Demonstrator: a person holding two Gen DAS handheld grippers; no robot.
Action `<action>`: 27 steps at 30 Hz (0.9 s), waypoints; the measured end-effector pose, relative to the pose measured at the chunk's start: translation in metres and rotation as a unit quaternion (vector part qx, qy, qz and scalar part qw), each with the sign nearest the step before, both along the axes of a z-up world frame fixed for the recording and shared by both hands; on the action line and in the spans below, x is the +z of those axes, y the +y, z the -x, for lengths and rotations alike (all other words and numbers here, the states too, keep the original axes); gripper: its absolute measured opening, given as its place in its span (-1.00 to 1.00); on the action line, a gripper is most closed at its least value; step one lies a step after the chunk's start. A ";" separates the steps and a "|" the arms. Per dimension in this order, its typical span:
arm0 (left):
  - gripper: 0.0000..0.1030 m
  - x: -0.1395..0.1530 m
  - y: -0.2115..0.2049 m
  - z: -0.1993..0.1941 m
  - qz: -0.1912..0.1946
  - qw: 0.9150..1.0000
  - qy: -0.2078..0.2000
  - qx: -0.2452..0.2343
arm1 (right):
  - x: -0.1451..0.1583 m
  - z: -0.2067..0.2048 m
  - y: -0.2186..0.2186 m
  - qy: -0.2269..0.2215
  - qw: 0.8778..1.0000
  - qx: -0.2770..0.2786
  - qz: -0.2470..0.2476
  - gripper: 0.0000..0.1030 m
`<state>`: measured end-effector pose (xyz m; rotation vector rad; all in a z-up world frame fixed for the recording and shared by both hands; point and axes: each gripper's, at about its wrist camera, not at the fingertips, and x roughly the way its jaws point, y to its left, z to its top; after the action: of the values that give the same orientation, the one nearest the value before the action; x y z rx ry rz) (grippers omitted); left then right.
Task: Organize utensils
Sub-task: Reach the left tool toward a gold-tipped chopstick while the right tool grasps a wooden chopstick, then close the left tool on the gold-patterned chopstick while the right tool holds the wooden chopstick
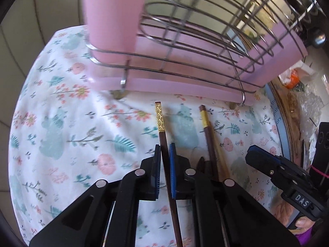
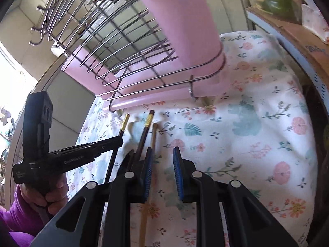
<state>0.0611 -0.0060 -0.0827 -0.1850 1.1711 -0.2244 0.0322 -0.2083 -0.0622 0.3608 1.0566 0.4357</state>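
My left gripper (image 1: 165, 147) is shut on a dark chopstick with a gold patterned end (image 1: 160, 119), held over the floral cloth (image 1: 72, 123). A second dark chopstick with a gold band (image 1: 207, 129) and a light wooden one (image 1: 221, 156) lie on the cloth just to its right. In the right wrist view the held chopstick (image 2: 124, 125), the banded one (image 2: 147, 126) and the wooden one (image 2: 153, 133) point toward the pink dish rack (image 2: 164, 57). My right gripper (image 2: 163, 151) is open and empty above the cloth, right of the chopsticks. The left gripper (image 2: 115, 142) shows there too.
The wire-and-pink rack (image 1: 185, 51) with a pink utensil cup (image 1: 111, 16) stands at the back of the cloth. A round tray rim (image 1: 281, 123) with bags and clutter lies to the right. The right gripper (image 1: 263, 158) shows at the right edge.
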 end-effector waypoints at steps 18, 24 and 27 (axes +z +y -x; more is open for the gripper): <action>-0.86 -0.008 0.042 0.017 0.032 0.999 -0.003 0.039 | -0.020 -0.027 0.056 0.038 0.994 0.012 0.099 -0.87; -0.86 -0.012 0.040 0.016 0.039 0.998 -0.003 0.039 | -0.014 -0.024 0.021 0.033 0.995 -0.058 0.079 -0.87; -0.86 -0.013 0.038 0.016 0.034 0.999 -0.006 0.036 | -0.015 -0.025 0.001 0.036 0.992 -0.102 0.069 -0.87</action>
<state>0.0454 0.0324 -0.0952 -0.2851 1.1439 -0.2016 0.0568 -0.2073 -0.0767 0.3594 1.1004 0.1672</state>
